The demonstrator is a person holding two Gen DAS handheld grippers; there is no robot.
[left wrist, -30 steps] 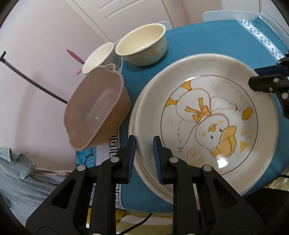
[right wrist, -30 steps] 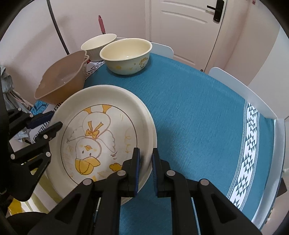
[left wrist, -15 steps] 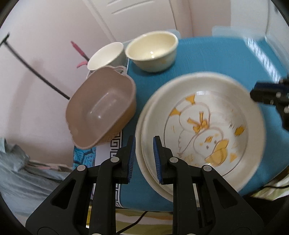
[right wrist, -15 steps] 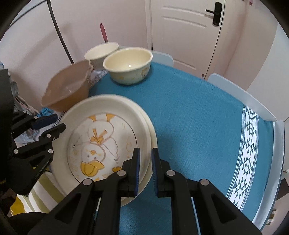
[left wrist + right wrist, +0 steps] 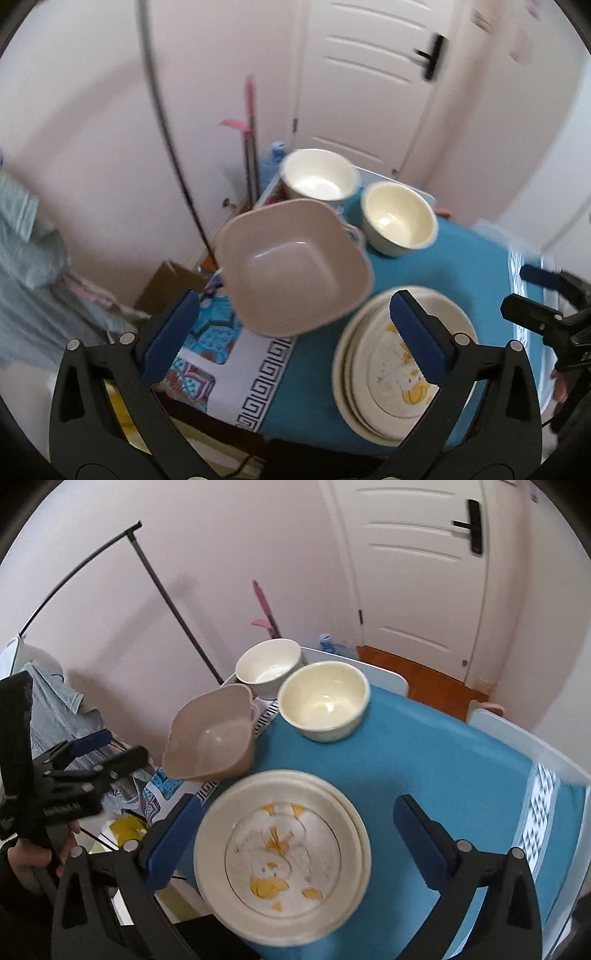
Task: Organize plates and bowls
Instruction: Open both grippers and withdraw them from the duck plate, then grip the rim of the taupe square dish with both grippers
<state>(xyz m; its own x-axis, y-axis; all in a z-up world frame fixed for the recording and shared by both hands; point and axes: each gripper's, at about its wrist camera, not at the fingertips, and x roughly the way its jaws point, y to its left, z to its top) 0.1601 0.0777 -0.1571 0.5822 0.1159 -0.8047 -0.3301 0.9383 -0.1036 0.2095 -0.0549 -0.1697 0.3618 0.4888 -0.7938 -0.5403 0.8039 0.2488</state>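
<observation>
A stack of cream plates, the top one with a yellow duck drawing (image 5: 399,365) (image 5: 284,853), rests on the blue tablecloth (image 5: 443,266) (image 5: 424,753) near the table's front edge. A tan square bowl (image 5: 295,266) (image 5: 210,734) stands at the left edge. Behind it are a white bowl (image 5: 319,179) (image 5: 267,664) and a cream bowl (image 5: 399,218) (image 5: 325,698). My left gripper (image 5: 295,328) is open and empty, raised above the tan bowl and plates. My right gripper (image 5: 295,834) is open and empty above the plates.
A white door (image 5: 424,565) and pink walls stand behind the table. A black rack pole (image 5: 170,598) and hanging clothes (image 5: 26,258) are to the left. A white chair back (image 5: 524,738) borders the table at the right. A cardboard box (image 5: 166,284) lies on the floor.
Both grippers have opened, let go of the plate stack and pulled up and back from it. The plates now rest on the table.
</observation>
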